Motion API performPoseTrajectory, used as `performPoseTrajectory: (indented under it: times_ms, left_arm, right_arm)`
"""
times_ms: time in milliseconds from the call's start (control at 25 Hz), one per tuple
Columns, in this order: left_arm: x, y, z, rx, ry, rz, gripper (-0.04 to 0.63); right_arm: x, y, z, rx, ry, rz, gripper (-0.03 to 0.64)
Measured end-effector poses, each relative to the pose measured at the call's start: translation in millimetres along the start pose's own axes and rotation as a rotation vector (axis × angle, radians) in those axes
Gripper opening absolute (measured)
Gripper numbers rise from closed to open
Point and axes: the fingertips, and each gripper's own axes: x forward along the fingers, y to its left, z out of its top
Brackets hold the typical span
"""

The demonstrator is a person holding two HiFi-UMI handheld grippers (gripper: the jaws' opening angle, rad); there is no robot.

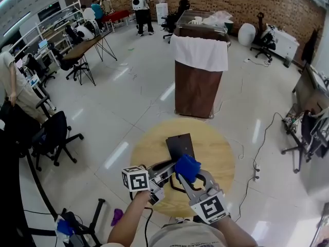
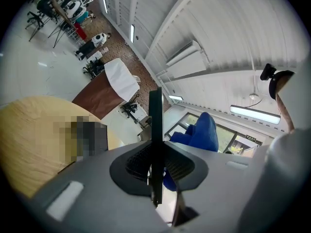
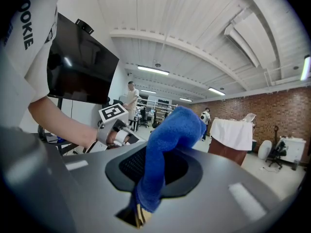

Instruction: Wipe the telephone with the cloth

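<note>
Fingers of the left gripper are clamped on the phone, the right gripper's on the cloth. Wiping seems due: cloth must be drawn across phone.

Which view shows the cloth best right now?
Right gripper view: the cloth fills the middle, pinched in the right claw. Head view shows a small blue wad; left gripper view, a part behind the phone.
</note>
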Motion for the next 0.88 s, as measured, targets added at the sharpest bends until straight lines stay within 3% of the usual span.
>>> performPoseTrajectory:
  times_ms: [880]
  left_arm:
    - [-3,-35,-16,0.110,0.035,0.018,0.063]
  right_arm:
    - [10,-28,65,-0.094,-0.122,-0.037,0.064]
